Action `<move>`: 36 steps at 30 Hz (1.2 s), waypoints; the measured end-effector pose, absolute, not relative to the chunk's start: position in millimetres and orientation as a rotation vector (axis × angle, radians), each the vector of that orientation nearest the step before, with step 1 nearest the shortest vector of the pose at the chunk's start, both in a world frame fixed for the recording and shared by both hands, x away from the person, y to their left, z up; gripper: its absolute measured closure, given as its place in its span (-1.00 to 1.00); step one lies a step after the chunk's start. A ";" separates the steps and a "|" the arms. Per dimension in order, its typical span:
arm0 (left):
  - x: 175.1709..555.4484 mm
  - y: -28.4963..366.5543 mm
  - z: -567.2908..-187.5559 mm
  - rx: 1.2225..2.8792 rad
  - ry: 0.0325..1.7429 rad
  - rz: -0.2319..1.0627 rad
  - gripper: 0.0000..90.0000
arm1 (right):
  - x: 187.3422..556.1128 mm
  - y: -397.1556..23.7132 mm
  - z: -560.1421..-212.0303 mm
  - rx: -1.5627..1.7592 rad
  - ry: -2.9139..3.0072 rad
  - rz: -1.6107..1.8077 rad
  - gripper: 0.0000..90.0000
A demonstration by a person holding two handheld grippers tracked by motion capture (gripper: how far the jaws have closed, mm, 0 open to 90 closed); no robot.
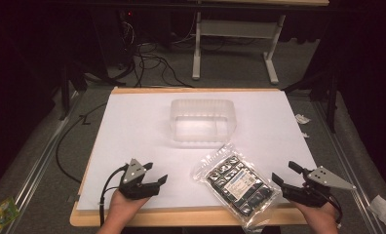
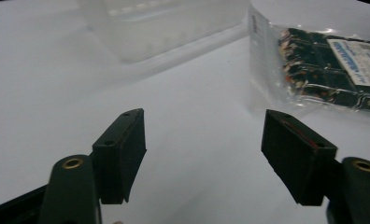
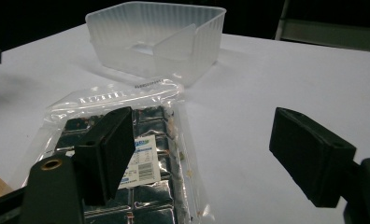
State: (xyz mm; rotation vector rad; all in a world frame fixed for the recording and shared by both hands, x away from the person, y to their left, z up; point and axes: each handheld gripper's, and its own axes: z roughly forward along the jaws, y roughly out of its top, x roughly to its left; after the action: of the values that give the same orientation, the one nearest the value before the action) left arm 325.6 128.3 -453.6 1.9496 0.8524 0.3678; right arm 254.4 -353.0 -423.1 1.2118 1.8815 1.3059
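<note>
I see the bag (image 1: 237, 183) lying flat near the worktop's (image 1: 132, 122) near edge, long axis running near-right to far-left, just left of my right gripper (image 1: 284, 176) (nearer than the left gripper (image 1: 157, 174)), both grippers wide and empty.

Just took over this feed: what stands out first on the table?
A clear plastic bag of dark packets lies near the table's front edge, closer to the right gripper. Behind it, mid-table, stands a translucent plastic tub. The left gripper and the right one both rest open at the front edge, fingers holding nothing.
</note>
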 end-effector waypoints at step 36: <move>350.1 26.8 -477.2 2.018 0.754 0.135 0.97 | 254.0 -351.7 -430.2 1.224 1.925 1.273 -0.39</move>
State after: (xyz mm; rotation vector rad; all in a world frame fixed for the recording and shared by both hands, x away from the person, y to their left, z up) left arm 350.1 26.8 -477.2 2.0184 0.7538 0.1345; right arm 254.0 -351.7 -430.2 1.2235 1.9252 1.2730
